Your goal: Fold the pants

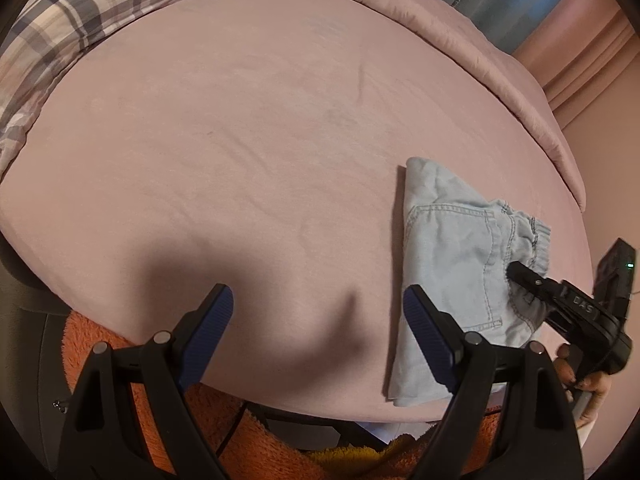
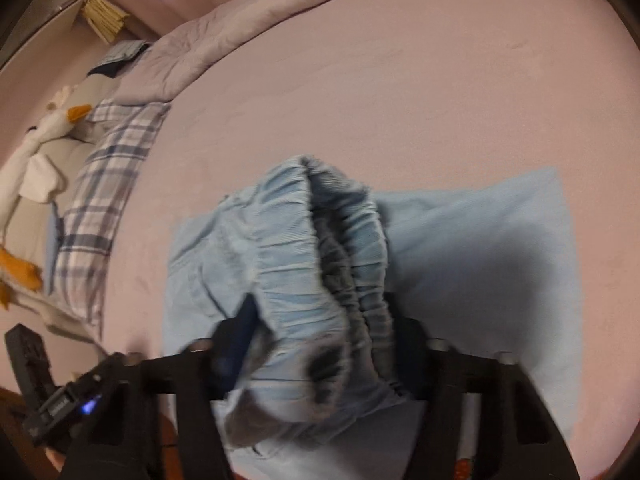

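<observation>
The light, limp pants (image 1: 452, 264) lie part-folded near the bed's (image 1: 240, 120) edge, their gathered elastic waistband pinched in the right tongs (image 2: 320, 332), the firmest hold judging by its bulk, while the left tongs (image 1: 318, 304) hang wide and empty.

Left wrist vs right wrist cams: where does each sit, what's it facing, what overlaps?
Left wrist: on the left gripper, open over the bed's near edge, facing across the pink sheet; right gripper and hand show.
Right wrist: on the right gripper, facing the pillow end, waistband bunched between its fingers.
Shared: blue pants, plaid pillow.
</observation>
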